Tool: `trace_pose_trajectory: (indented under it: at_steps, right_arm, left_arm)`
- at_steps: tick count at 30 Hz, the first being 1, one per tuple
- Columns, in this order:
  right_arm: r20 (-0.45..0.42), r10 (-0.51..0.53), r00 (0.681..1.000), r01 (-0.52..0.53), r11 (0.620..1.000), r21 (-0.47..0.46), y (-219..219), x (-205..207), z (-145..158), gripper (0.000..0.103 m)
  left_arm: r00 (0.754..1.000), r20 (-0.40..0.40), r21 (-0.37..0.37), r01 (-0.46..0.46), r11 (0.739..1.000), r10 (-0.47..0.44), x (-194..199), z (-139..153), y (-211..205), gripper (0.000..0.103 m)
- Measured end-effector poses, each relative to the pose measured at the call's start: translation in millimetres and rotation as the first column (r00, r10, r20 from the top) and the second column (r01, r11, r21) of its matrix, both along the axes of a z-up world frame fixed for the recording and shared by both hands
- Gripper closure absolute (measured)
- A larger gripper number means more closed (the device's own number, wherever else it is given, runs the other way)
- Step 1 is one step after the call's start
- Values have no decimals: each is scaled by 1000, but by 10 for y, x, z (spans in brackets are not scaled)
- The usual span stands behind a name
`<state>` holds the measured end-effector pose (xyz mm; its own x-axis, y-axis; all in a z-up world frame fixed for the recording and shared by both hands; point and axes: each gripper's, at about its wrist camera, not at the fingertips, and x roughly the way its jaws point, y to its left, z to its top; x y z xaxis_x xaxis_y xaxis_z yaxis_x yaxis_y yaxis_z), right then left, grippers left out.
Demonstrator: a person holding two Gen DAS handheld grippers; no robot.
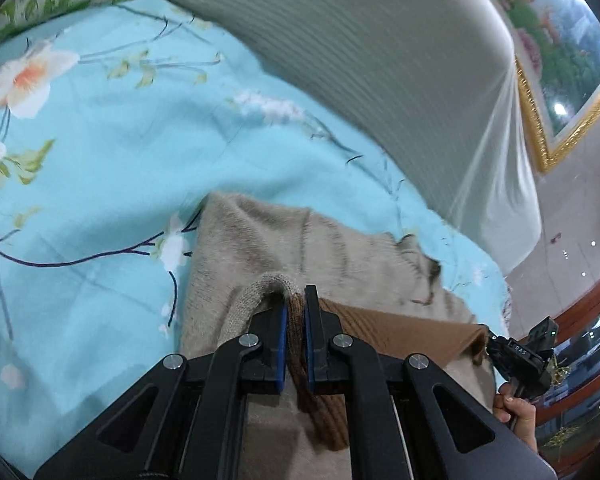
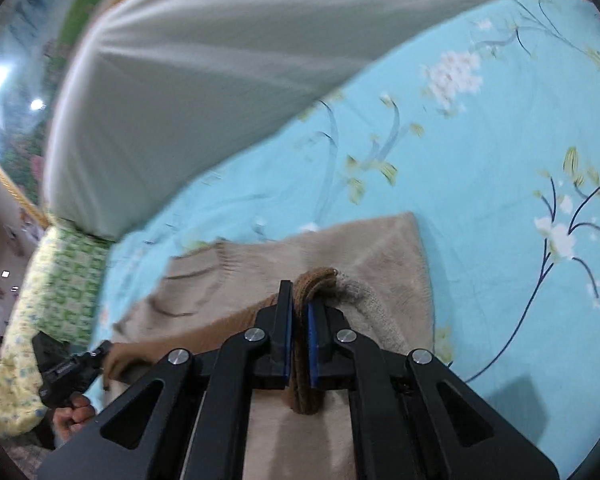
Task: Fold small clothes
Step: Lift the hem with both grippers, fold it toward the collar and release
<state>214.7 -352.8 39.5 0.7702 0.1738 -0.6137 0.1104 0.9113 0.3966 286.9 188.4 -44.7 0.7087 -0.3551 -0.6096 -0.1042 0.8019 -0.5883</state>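
The left gripper (image 1: pixel 295 306) has its fingers clamped on a brown knit edge of the sweater (image 1: pixel 252 240), and the right gripper (image 2: pixel 299 300) pinches the same brown edge likewise. The beige sweater lies on the bed (image 1: pixel 100 160), spreading from the grippers toward 12 o'clock over the blue floral sheet. Farther off, at 1 o'clock in the left view, rises a grey ribbed cushion (image 1: pixel 360 60).
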Motion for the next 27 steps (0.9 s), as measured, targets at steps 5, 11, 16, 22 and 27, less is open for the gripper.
trace_pose_trajectory:
  at_steps: [5,11,16,22,27]
  right_arm:
    - [-5,-3,1000,3,1000,3,-34,9,-1,94]
    - [-2,10,1000,-10,999,-35,64,-129,192,47]
    - [41,129,991,-120,978,-170,361,-511,436,43]
    - [-133,525,841,-541,810,-225,1242,-574,217,43]
    - [-352,620,701,-703,683,-197,1598,-170,-171,43]
  left_arm:
    - [1000,-5,29,6,1000,-6,28,-23,-29,94]
    - [999,-22,105,44,993,-42,-318,270,-131,68]
    - [980,-9,142,200,970,-201,-698,491,-542,58]
    - [851,-53,156,524,837,-523,-601,475,-1527,46]
    - [833,-164,241,554,797,-529,-145,176,-1638,53]
